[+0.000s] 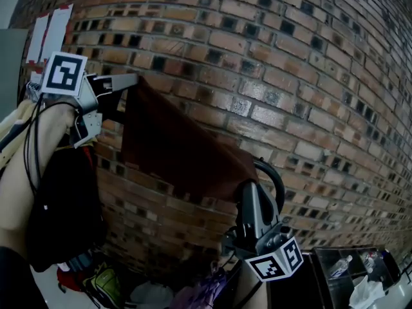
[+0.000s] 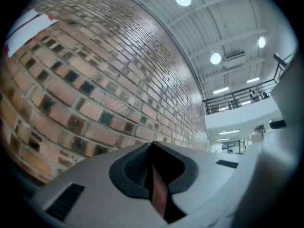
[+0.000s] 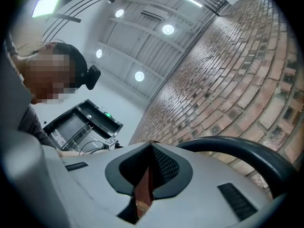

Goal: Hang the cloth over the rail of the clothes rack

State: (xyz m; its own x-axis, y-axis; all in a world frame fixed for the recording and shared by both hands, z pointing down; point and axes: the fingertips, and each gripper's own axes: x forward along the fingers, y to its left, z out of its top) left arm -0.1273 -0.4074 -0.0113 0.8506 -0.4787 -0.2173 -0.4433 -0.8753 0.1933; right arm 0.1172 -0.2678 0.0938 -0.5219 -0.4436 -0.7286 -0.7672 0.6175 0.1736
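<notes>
While the brick wall (image 1: 290, 56) fills most of the head view, the left gripper (image 1: 134, 81) is seen raised at the upper left, its jaws pressed onto the top corner of the dark reddish-brown cloth (image 1: 174, 140). The cloth is held in the air in front of the wall and slants down to the right gripper (image 1: 248, 188), by whose jaws its lower right corner is pinched. A black curved bar (image 1: 275, 180) is seen just beside the right gripper; what it belongs to cannot be told. Dark and pale garments (image 1: 58, 211) are hung at the left edge.

In the left gripper view, the jaws are shown almost fully together, with a thin fold of the cloth clamped between them and the brick wall beyond.

In the right gripper view, the jaws are likewise closed down on a narrow strip of the cloth. The black curved bar is seen arching just past the jaws on the right, against the brick wall. A person (image 3: 31, 121) and a black case (image 3: 80, 125) are seen at the left.
</notes>
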